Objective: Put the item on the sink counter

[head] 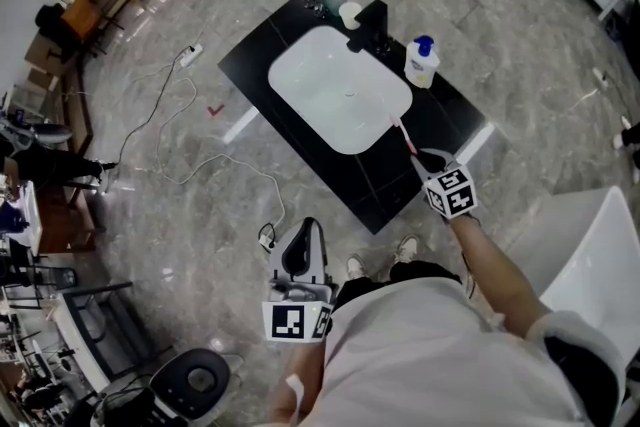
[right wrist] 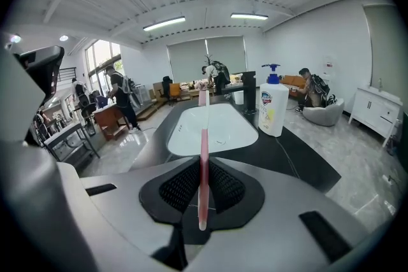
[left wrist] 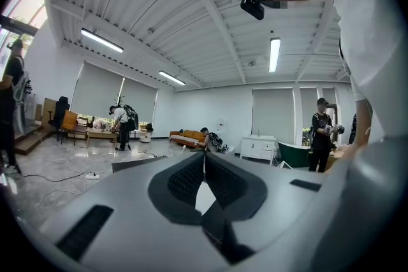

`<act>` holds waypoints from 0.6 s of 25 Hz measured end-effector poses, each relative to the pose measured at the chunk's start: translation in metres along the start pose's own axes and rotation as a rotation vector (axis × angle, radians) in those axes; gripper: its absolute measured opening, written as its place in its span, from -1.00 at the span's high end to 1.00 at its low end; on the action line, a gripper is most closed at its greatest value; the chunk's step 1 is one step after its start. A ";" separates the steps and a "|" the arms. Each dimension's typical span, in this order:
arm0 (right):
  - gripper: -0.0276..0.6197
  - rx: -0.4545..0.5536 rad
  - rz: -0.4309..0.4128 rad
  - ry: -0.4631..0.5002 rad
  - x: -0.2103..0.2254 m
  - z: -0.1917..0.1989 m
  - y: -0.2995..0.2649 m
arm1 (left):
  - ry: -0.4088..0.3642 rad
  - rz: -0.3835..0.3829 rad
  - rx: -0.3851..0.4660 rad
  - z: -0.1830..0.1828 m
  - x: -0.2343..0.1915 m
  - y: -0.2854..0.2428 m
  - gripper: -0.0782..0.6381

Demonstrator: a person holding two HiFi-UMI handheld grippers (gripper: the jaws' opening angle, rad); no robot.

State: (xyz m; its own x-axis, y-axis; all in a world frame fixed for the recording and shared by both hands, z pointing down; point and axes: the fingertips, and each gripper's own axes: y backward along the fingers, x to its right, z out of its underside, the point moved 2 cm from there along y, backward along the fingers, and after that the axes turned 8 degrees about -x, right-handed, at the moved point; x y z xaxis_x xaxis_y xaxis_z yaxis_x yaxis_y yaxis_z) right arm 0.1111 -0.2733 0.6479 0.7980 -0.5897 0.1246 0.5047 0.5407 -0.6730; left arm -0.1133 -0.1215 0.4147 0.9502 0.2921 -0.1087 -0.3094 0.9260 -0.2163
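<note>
My right gripper (head: 428, 159) (right wrist: 203, 183) is shut on a pink and white toothbrush (right wrist: 203, 156) (head: 405, 135), which points away from me over the black sink counter (head: 395, 185) toward the white basin (head: 340, 87) (right wrist: 213, 127). The gripper hovers above the counter's near right part. My left gripper (head: 300, 250) (left wrist: 204, 176) is held low by my body, away from the counter, its jaws pressed together with nothing between them; its view looks across the room toward the ceiling.
A white soap pump bottle (head: 421, 62) (right wrist: 271, 110) stands right of the basin, next to the black faucet (head: 370, 27) (right wrist: 248, 91) and a white cup (head: 350, 14). Cables (head: 180, 115) run over the floor at left. Several people and furniture stand far off.
</note>
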 end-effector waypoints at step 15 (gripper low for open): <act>0.73 -0.075 0.004 0.047 0.003 0.006 -0.029 | 0.018 -0.012 -0.021 0.008 0.000 0.000 0.75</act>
State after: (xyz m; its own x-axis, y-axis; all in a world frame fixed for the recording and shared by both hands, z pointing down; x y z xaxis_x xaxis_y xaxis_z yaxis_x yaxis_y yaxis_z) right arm 0.1011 -0.2869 0.6722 0.7825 -0.6162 0.0890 0.4742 0.4973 -0.7265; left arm -0.1126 -0.1197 0.4222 0.9530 0.2765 -0.1235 -0.2989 0.9241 -0.2379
